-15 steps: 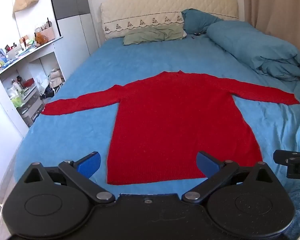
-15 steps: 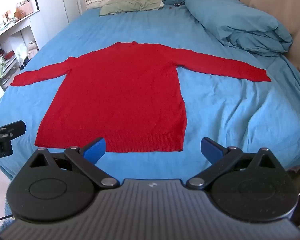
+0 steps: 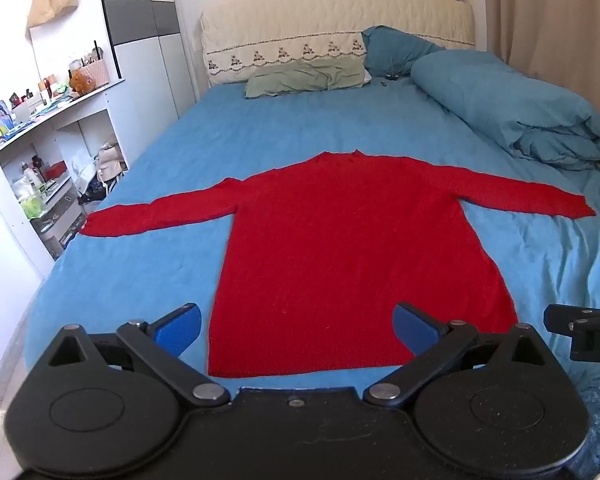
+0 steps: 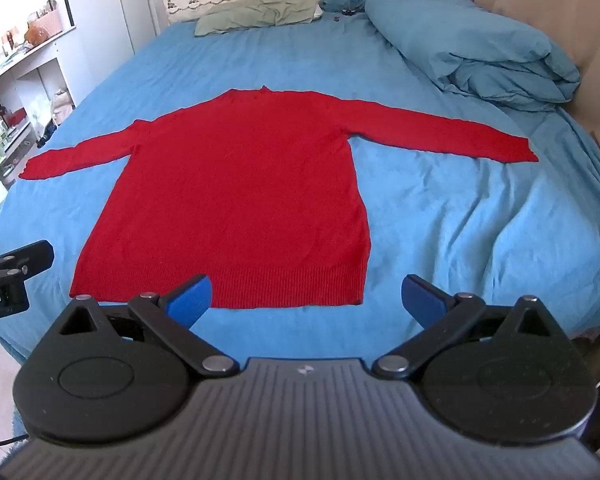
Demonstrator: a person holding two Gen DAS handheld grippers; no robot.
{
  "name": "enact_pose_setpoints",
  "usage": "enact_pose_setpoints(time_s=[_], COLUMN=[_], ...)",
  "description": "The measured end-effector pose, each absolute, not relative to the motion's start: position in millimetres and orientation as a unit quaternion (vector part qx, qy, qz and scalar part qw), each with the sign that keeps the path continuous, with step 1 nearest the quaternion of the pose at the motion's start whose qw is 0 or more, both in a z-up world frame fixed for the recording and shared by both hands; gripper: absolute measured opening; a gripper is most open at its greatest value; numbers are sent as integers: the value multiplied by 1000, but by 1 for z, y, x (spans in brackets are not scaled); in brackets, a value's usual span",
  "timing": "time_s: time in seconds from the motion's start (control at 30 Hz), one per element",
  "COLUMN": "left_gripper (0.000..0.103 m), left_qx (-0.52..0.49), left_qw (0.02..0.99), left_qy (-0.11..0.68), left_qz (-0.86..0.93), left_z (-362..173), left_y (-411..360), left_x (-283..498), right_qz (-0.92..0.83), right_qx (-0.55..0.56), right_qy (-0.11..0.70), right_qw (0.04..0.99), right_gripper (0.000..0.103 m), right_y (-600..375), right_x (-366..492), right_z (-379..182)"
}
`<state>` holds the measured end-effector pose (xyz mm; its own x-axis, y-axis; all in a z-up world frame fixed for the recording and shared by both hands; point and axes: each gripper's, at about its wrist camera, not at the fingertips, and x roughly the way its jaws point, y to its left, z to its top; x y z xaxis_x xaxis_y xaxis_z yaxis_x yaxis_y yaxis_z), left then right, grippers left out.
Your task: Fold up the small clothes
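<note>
We see the left hand-held gripper (image 3: 296,332) with fingers spread apart, nothing between them, hovering at the hem. Right hand-held gripper (image 4: 306,300) the same, spread wide and empty. Red sweater (image 3: 352,256) lies flat on the blue bed (image 3: 284,136), sleeves out sideways, neck toward the green pillow (image 3: 304,78). Rolled duvet (image 3: 512,108) far right.

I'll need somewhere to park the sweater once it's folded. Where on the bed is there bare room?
Bare sheet lies right of the red sweater, under its right sleeve, and between the collar and the green pillow. A narrower strip sits under the left sleeve. The rolled duvet crowds the far right.
</note>
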<state>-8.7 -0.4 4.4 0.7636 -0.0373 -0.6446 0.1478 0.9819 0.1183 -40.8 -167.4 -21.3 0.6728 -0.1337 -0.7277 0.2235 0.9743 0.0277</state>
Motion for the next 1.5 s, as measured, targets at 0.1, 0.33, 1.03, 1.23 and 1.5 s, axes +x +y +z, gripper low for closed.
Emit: enact_pose_setpoints(time_s=[0.1,0.33,1.03,1.23,1.5], left_gripper=[103,103,103,103,103], left_qx=[78,72,73,73,70], left_qw=[935,935,935,936,938], left_qy=[342,343,342,340,336], left_qz=[-50,-52,-58,-56,-56], left_z=[1,3,3,4,5], left_y=[3,5,4,4,4], left_x=[-10,-12,-12,-10,-12], right_qz=[-100,-101,-101,-100,-97], right_qx=[58,59,59,60,59], right_qy=[389,388,382,382,383], right_qw=[914,914,917,917,917], right_gripper=[103,103,103,103,103], right_y=[-164,-164,-162,-162,-159], right_x=[-45,-47,-49,-49,-46], right_z=[-20,-17,-13,-12,-9])
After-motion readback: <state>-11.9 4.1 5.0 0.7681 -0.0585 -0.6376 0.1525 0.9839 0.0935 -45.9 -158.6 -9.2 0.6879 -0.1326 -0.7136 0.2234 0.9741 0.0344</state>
